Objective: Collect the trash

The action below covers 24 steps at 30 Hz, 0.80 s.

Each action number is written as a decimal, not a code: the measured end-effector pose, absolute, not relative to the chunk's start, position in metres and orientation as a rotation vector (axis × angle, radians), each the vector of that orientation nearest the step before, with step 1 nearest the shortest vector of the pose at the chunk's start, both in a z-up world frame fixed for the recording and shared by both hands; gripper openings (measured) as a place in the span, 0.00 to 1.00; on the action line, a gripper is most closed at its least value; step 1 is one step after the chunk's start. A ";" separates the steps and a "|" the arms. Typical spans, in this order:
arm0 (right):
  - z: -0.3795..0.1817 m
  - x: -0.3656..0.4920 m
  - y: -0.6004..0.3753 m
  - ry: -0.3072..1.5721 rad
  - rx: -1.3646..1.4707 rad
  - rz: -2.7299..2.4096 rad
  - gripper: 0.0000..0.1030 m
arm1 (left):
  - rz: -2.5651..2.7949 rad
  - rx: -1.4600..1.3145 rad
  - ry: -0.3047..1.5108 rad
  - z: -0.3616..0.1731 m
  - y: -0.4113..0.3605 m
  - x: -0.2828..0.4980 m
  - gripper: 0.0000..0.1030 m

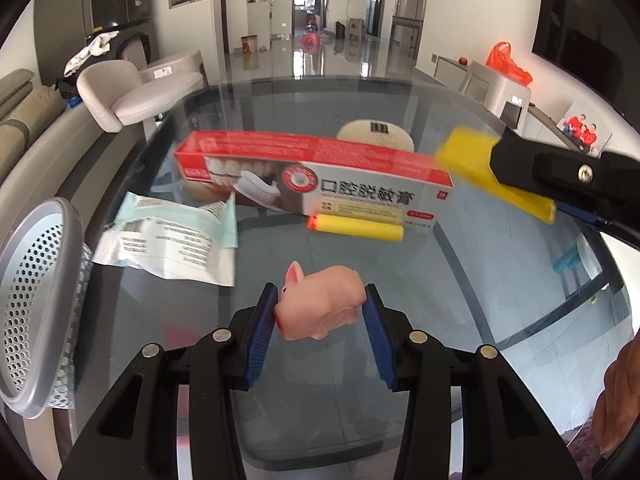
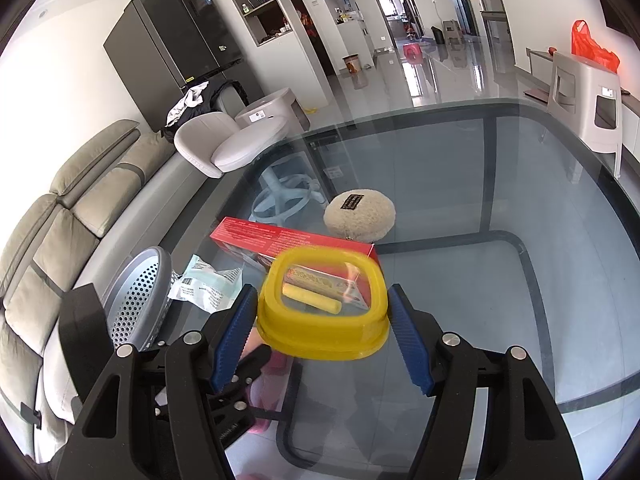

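Observation:
My left gripper is shut on a pink toy pig, held just above the glass table. My right gripper is shut on a yellow ring-shaped lid, held above the table; it shows in the left wrist view at the right. On the table lie a red toothpaste box, a yellow foam dart and a crumpled white-green wrapper. A silver perforated bin stands at the left; the right wrist view shows it too.
A round cream wool pad lies behind the box. A beige swivel chair and grey sofa stand left of the table. A grey stool with an orange bag stands at the far right.

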State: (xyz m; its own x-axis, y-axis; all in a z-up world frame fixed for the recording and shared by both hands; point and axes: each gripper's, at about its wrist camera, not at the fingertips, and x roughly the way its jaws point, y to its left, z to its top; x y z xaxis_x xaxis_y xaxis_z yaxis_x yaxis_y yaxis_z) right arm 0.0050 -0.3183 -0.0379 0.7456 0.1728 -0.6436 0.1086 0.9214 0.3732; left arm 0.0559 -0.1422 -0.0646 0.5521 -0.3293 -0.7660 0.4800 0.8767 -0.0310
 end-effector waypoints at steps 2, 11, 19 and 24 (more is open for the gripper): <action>-0.038 0.006 -0.316 0.734 0.401 0.037 0.61 | -0.476 0.186 0.852 -0.061 -0.138 0.056 0.42; -0.043 0.012 -0.301 0.761 0.377 0.049 0.57 | -0.441 0.157 0.830 -0.050 -0.110 0.059 0.42; -0.050 0.005 -0.302 0.800 0.358 0.016 0.57 | -0.418 0.111 0.814 -0.039 -0.088 0.061 0.42; -0.060 0.000 -0.299 0.830 0.349 -0.013 0.60 | -0.417 0.105 0.803 -0.035 -0.082 0.059 0.42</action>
